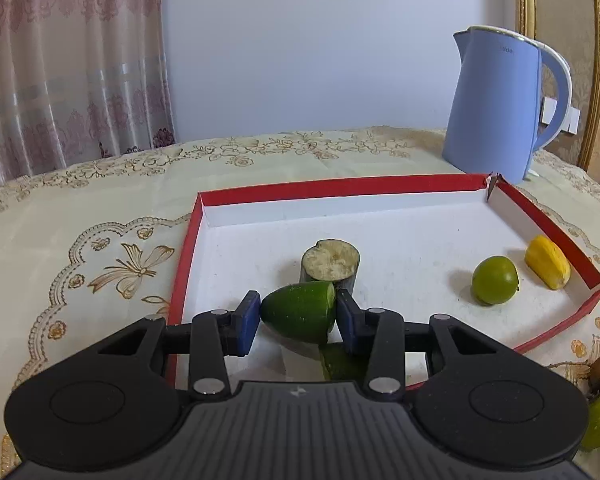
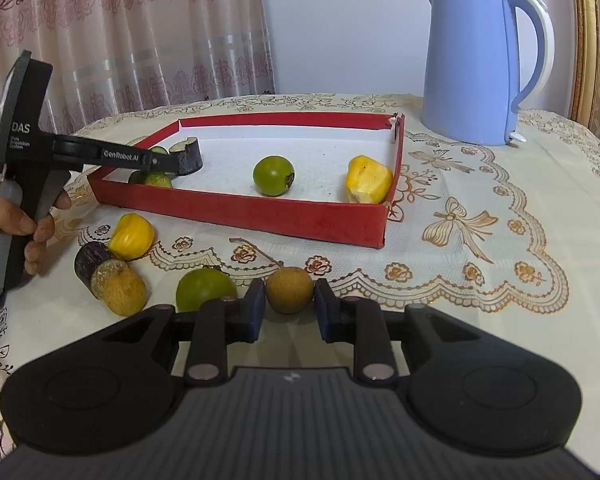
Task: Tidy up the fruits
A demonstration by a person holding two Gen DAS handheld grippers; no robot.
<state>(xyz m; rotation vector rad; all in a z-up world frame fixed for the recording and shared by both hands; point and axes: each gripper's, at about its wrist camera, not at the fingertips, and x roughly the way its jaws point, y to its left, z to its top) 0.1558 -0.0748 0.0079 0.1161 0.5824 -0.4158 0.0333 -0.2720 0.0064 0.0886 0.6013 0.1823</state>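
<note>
Left claw [image 1: 298,316] grips a green cucumber end [image 1: 300,312] low over the red tray [image 1: 556,216]; right claw [image 2: 290,304] is closed on a brown longan [image 2: 290,289] down at the worktop [image 2: 480,280].
Cucumber end: light, firm, waxy and tapered, so it may slip; pads sit at tip and cut face, a mid-body hold looks safer. Longan: small, round, rough thin shell, go gentle. Tray is stiff card with white floor, holding a dark-skinned eggplant chunk [image 1: 331,262], a smooth lime [image 1: 495,280] and a yellow piece [image 1: 547,267].
</note>
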